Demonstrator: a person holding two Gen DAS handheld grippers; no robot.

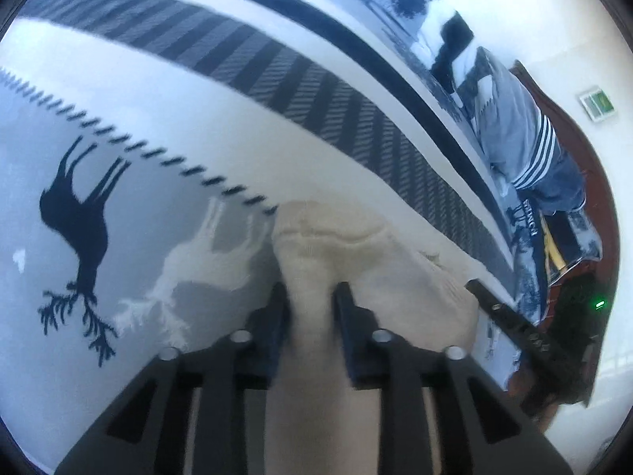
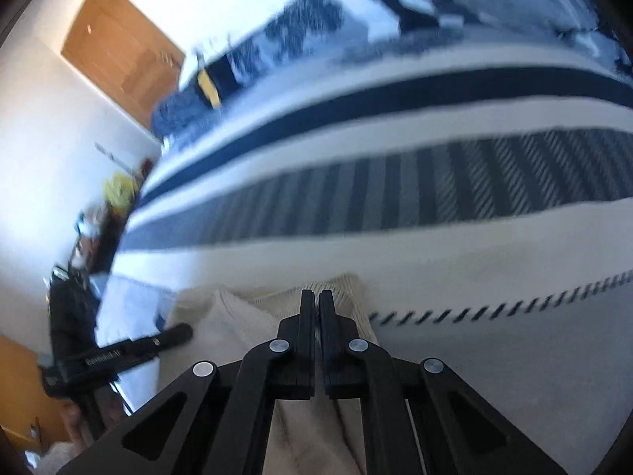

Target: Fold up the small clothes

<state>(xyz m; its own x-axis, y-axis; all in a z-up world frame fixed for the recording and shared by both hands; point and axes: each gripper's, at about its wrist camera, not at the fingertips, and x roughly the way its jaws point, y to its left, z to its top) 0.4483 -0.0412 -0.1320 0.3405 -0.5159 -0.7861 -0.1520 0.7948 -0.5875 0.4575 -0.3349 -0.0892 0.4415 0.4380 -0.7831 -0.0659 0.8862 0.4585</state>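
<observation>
A cream garment (image 1: 356,253) is seen lying on a bed cover (image 1: 166,111) (deer print). A bunched fold is clamped in the left hand-held gripper (image 1: 310,297). The right hand-held gripper (image 2: 316,301) is pinched together on another edge.

The left gripper (image 1: 310,297) points steeply downward, its two black fingers (image 1: 348,316) standing a little apart, with a bunched fold of the cream knitted garment (image 1: 356,245) pinched between them. In its own view the right gripper's black finger slants in at about four o'clock. The right gripper (image 2: 316,304) is tilted down just as steeply, its fingers (image 2: 306,316) drawn almost together, only a thin slit between them, nipping the garment's edge. From the right wrist view the left gripper's finger reaches in at about eight o'clock, near a blurred bit of hand.
</observation>
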